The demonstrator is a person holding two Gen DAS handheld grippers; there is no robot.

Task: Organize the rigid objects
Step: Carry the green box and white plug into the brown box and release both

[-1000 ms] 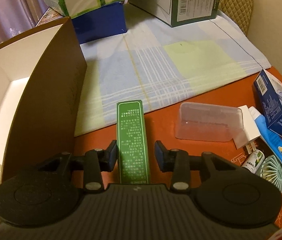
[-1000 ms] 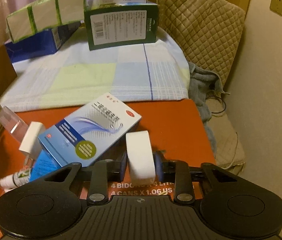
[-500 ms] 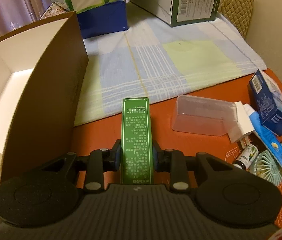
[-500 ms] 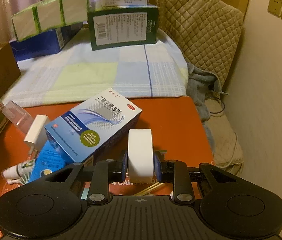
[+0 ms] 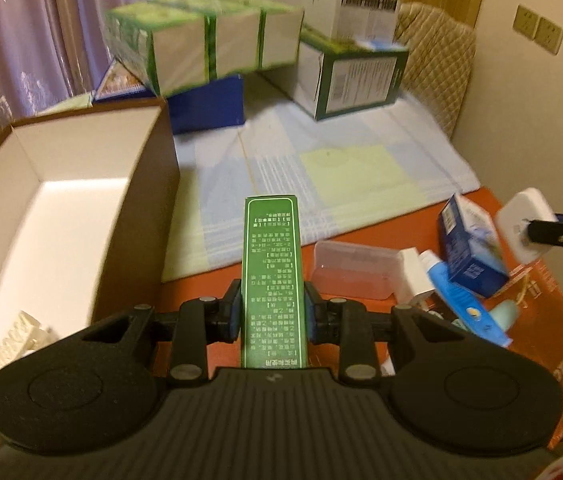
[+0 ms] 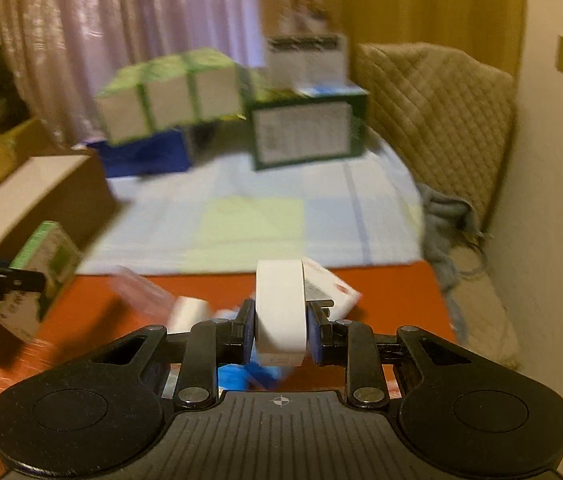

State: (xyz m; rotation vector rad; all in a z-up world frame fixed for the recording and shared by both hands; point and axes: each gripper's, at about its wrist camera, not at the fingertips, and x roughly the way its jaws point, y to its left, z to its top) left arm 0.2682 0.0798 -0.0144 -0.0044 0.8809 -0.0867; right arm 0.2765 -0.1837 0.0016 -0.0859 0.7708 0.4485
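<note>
The left gripper (image 5: 269, 314) is clamping the green carton (image 5: 273, 280) near its lower end, jaws nearly closed on it, above the orange table (image 5: 201, 292) beside the open cardboard box (image 5: 81, 208); so long an overhang is risking a pivot or a clip on the box wall. The right gripper (image 6: 280, 330) is pinching the white box (image 6: 280, 304) narrowly above the table's right side, where it could twist loose.

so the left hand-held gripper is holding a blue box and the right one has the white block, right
Not quite. The box in the left hand-held gripper is green, not blue, as the left wrist view shows. The blue box lies on the table. The right hand-held gripper does hold the white block.
</note>
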